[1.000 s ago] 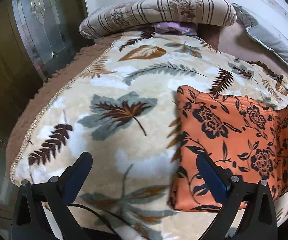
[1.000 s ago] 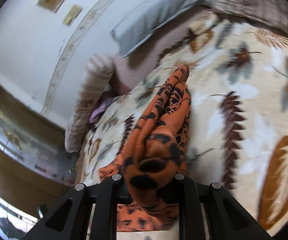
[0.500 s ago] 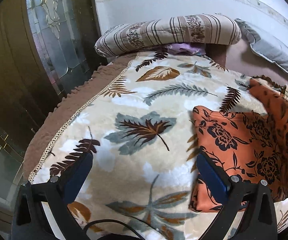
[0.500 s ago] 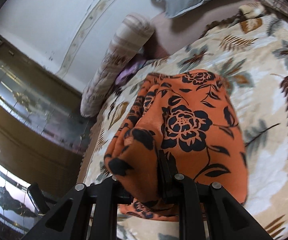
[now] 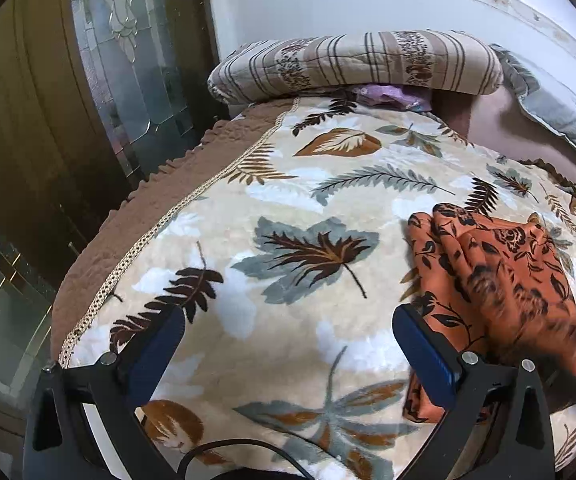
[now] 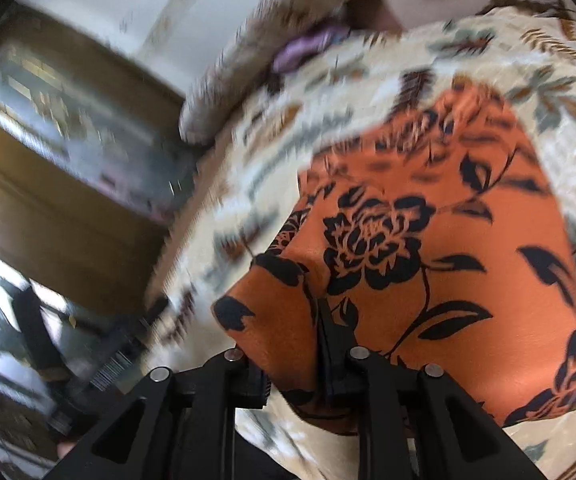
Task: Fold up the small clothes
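I'm mid-fold: my right hand-held gripper [image 6: 288, 344] pinches a bunched edge of the orange floral garment [image 5: 503, 280], which lies on the bed's leaf-print blanket [image 5: 288, 200]. My left hand-held gripper [image 5: 288, 344] hangs spread and empty. Next I should lay the edge down squarely.

Garment [image 5: 503, 280] lies on the blanket [image 5: 288, 208], right of the left gripper [image 5: 288, 356]. Bolster [image 5: 359, 64] at the blanket's far end, pillow [image 5: 555, 116] right of it. Door [image 5: 124, 64] left of bed. Right gripper [image 6: 291, 360] at garment's near edge, apparently pinching a fold.
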The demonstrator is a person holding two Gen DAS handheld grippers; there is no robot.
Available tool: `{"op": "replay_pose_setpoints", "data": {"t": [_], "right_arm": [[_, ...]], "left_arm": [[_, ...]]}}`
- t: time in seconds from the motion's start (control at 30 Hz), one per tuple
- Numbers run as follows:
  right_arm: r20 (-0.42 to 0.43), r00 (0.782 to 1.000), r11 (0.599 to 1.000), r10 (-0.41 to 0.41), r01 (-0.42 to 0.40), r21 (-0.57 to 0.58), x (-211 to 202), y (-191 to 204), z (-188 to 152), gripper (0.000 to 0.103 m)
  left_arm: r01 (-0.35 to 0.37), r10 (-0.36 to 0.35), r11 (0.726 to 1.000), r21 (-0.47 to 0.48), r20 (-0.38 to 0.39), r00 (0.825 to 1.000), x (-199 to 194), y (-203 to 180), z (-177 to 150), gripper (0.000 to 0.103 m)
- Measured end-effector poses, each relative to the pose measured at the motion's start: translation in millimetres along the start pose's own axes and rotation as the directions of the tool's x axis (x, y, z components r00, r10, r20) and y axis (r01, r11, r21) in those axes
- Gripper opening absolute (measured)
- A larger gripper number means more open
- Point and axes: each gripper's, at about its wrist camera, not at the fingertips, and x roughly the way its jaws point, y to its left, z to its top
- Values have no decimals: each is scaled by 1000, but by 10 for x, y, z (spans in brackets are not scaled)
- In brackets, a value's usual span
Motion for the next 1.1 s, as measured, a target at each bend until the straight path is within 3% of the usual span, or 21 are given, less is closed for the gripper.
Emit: {"op": "replay_pose_setpoints", "data": {"t": [0.07, 0.1, 0.17, 0.2, 0.23, 0.27, 0.37, 0.47, 0.53, 0.63, 0.73, 0.8, 0.83, 0.87, 0.93, 1.1], "right_arm": [[-15, 1000, 999, -19, 18, -35, 94, 10, -114, 26], [-15, 1000, 999, -6, 6, -52, 105, 5, -157, 32], [-19, 997, 994, 70, -72, -78, 55, -10, -221, 50], [-33, 991, 988, 128, -130, -79, 21, -17, -244, 72], [-51, 981, 979, 187, -191, -78, -14, -27, -277, 78], [-67, 973, 970, 221, -227, -88, -63, -38, -304, 78], [-39, 973, 962, 227, -230, -149, -267, -53, -374, 78], [67, 983, 974, 168, -155, -167, -567, -265, -400, 73], [123, 985, 982, 124, -104, -161, -735, -401, -395, 59], [220, 975, 990, 33, -2, -139, -988, -626, -371, 48], [238, 970, 992, -50, 76, -101, -1053, -772, -275, 39], [205, 976, 995, -68, 81, -59, -926, -885, -207, 38], [172, 982, 996, -75, 83, -44, -825, -932, -172, 36], [125, 988, 995, -91, 96, -35, -685, -994, -149, 35], [94, 992, 995, -88, 92, -38, -549, -1026, -129, 35], [81, 990, 985, -118, 128, -120, -635, -879, 95, 34]], "left_arm": [[-1, 1, 1000, -9, -6, 1000, 19, 23, 3, 103], [2, -2, 1000, -12, -10, 1000, 23, 26, 7, 103], [10, -10, 1000, -10, -13, 1000, 18, 6, 17, 103], [12, -12, 1000, -7, -12, 1000, 10, -13, 24, 103], [17, -17, 1000, -1, -11, 1000, -2, -42, 35, 103], [23, -23, 1000, 3, -10, 1000, -13, -70, 42, 103], [64, -64, 998, 17, -7, 998, -79, -212, 47, 103], [119, -118, 991, 68, -17, 993, -153, -434, 0, 103], [151, -149, 984, 92, -29, 988, -181, -563, -54, 103], [200, -194, 974, 110, -59, 979, -176, -758, -146, 103], [173, -166, 969, 177, -54, 985, -85, -992, -243, 101], [176, -161, 964, 200, -89, 983, 36, -1097, -318, 76], [207, -187, 957, 202, -117, 975, 98, -1138, -363, 52], [233, -206, 950, 210, -142, 968, 171, -1183, -418, 35], [239, -206, 941, 238, -156, 966, 283, -1245, -504, 24], [223, -203, 931, 290, -97, 974, 262, -1307, -553, 22]]}}
